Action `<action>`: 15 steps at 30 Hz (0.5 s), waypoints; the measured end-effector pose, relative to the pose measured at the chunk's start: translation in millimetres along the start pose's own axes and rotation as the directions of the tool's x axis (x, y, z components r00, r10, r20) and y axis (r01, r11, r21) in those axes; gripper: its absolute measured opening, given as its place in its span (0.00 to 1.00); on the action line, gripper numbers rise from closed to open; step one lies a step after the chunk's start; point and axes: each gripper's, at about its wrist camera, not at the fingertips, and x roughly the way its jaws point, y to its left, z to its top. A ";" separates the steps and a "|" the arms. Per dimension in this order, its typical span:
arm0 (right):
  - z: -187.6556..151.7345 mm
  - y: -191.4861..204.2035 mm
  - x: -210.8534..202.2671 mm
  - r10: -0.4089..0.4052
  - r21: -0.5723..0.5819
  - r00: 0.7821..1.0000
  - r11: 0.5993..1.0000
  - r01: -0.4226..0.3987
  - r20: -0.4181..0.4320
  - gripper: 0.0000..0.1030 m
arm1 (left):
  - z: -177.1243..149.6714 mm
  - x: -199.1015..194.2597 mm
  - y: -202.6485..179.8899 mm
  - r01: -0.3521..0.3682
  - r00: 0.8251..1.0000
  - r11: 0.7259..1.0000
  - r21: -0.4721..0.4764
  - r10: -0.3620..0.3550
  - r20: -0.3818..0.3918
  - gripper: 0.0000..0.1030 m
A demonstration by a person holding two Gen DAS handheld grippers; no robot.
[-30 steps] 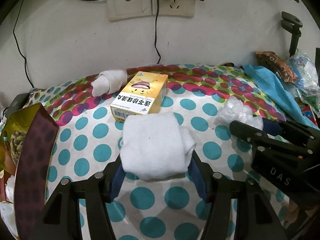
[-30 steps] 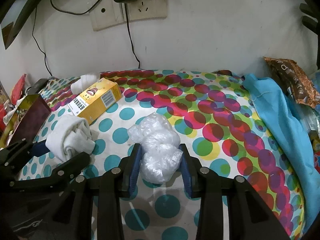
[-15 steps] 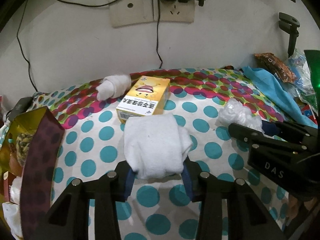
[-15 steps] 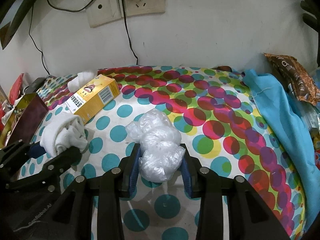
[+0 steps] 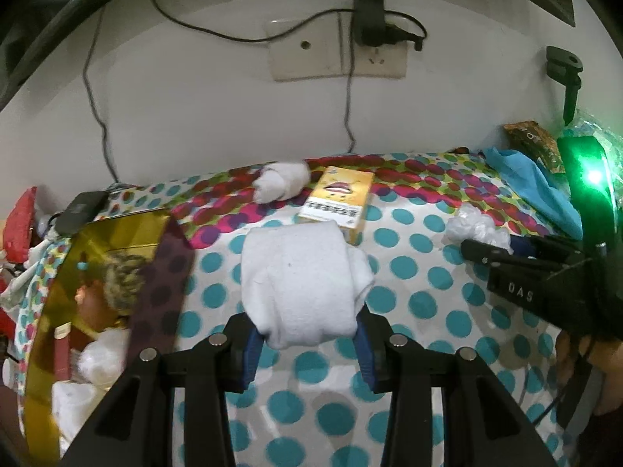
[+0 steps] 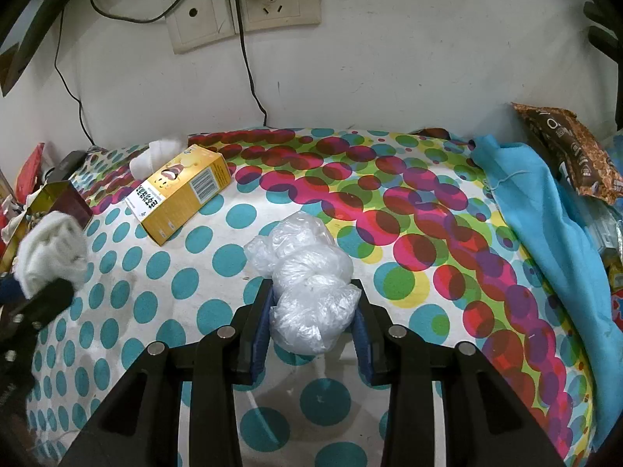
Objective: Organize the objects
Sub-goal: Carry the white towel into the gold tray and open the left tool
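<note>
My left gripper (image 5: 307, 344) is shut on a folded white cloth (image 5: 301, 284) and holds it above the dotted tablecloth (image 5: 409, 272), to the right of an open gold-lined box (image 5: 109, 257). My right gripper (image 6: 311, 329) is shut on a crumpled clear plastic bag (image 6: 307, 284), lifted off the tablecloth (image 6: 389, 202). The right gripper and its bag also show at the right of the left wrist view (image 5: 477, 227). The cloth shows blurred at the left of the right wrist view (image 6: 50, 245). A yellow carton (image 5: 337, 202) lies behind the cloth.
A second white cloth roll (image 5: 280, 185) lies near the wall beside the carton (image 6: 179, 194). The gold-lined box holds several items. A blue cloth (image 6: 545, 225) and a brown snack packet (image 6: 568, 148) sit at the right. Cables hang from wall sockets (image 6: 241, 11).
The left gripper has lifted the white cloth and carried it left, closer to the open box. The right gripper has raised the plastic bag a little.
</note>
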 end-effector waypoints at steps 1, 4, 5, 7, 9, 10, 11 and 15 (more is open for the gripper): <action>-0.2 0.0 0.1 0.000 0.000 1.000 1.000 0.000 0.000 0.34 | -0.8 -3.5 3.7 -0.001 1.000 1.000 -0.002 0.001 -0.002 0.40; 0.0 0.4 0.1 0.001 0.001 1.000 1.000 -0.001 -0.002 0.34 | -2.8 -19.0 16.9 -0.020 1.000 1.000 0.001 0.020 0.008 0.40; 0.3 0.1 0.1 0.001 0.001 1.000 1.000 -0.001 -0.002 0.34 | -3.1 -25.7 23.2 -0.031 0.999 1.000 0.006 0.031 0.017 0.40; 0.6 0.5 0.2 0.000 0.001 1.000 1.000 0.000 -0.002 0.34 | -3.2 -35.1 35.5 -0.052 0.998 0.999 -0.004 0.052 0.023 0.40; 1.0 0.4 0.3 -0.002 0.000 1.000 1.000 0.002 -0.003 0.34 | -3.9 -41.1 48.3 -0.053 0.998 0.998 -0.023 0.054 0.021 0.40; 1.0 0.4 0.3 -0.004 -0.002 1.000 1.000 0.004 -0.003 0.34 | -4.8 -44.0 56.3 -0.060 0.998 0.998 -0.034 0.060 0.019 0.40; 1.1 0.3 0.5 -0.005 -0.003 1.000 1.000 0.005 -0.003 0.34 | -5.8 -46.1 62.6 -0.072 0.997 0.997 -0.038 0.072 0.018 0.40; 1.4 1.1 0.9 -0.014 -0.008 1.000 1.000 0.014 -0.005 0.34 | -12.9 -50.5 89.6 -0.109 0.994 0.992 -0.068 0.109 -0.003 0.40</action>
